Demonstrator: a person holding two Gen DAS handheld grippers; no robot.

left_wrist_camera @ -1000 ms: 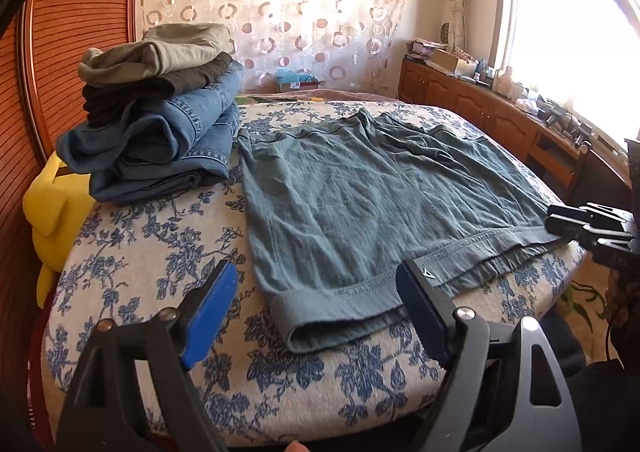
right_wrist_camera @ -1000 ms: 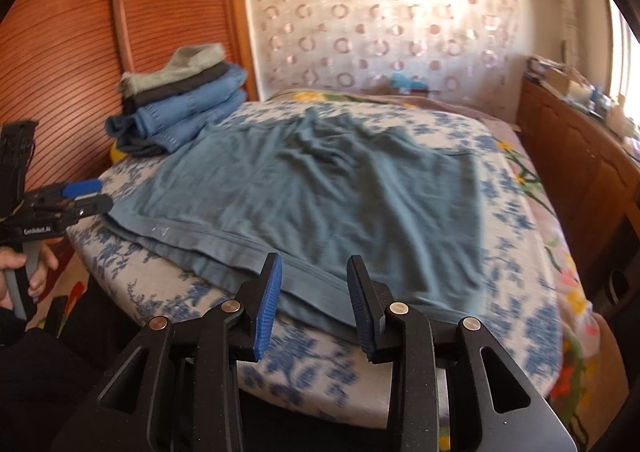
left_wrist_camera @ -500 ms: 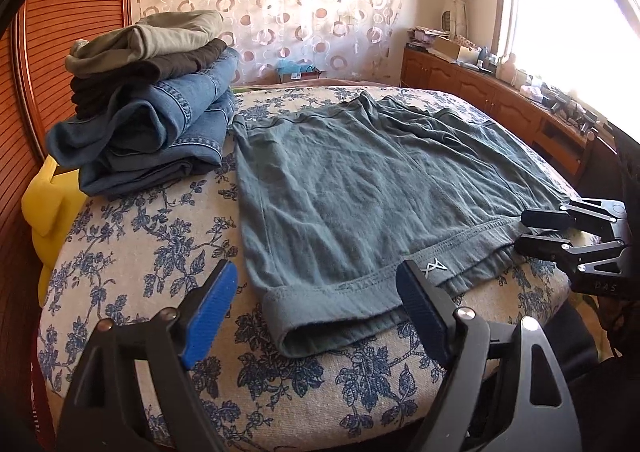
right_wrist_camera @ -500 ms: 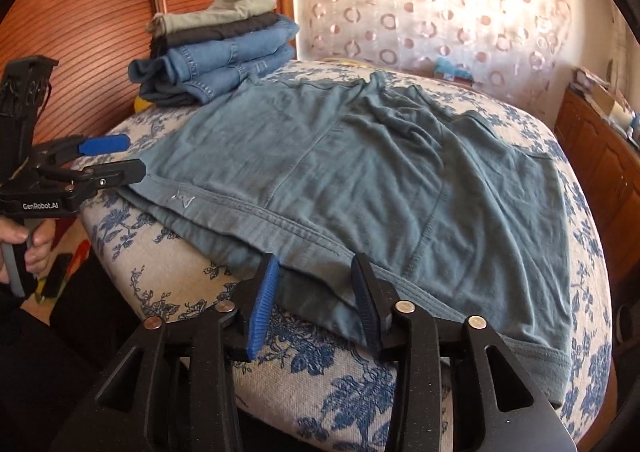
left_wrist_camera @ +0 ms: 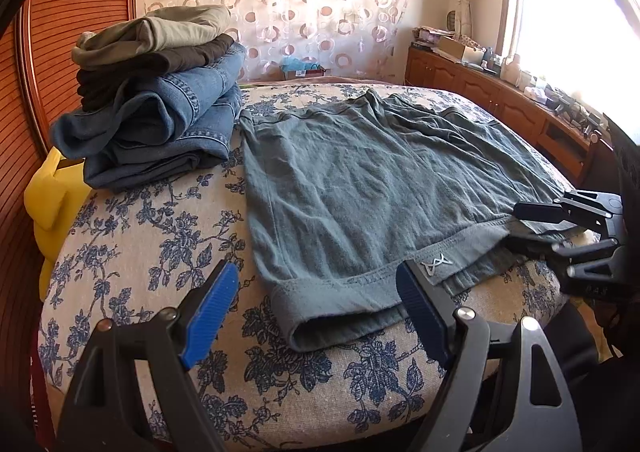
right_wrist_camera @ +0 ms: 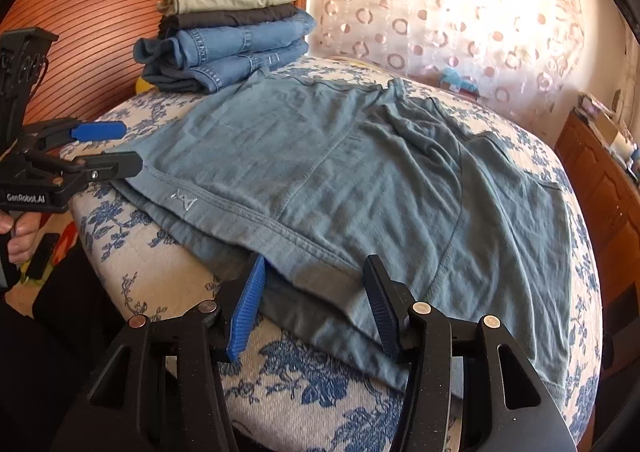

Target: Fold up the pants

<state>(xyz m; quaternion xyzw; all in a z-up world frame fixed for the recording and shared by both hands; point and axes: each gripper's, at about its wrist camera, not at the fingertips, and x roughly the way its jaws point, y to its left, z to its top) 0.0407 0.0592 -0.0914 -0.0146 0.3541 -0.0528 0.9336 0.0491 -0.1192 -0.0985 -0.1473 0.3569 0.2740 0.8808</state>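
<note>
Across the left wrist view, grey-green pants (left_wrist_camera: 360,187) lie flat on the floral bed (left_wrist_camera: 132,252); the left gripper (left_wrist_camera: 316,308) gapes wide at their hem corner, holding nothing. From the right wrist view, the right gripper (right_wrist_camera: 314,304) stands open astride the near hem, folded jeans (right_wrist_camera: 228,51) beyond.

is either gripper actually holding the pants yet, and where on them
Nothing is held yet. The left gripper and the right gripper are both open, their fingers straddling the near hem of the teal pants without closing on it.
</note>
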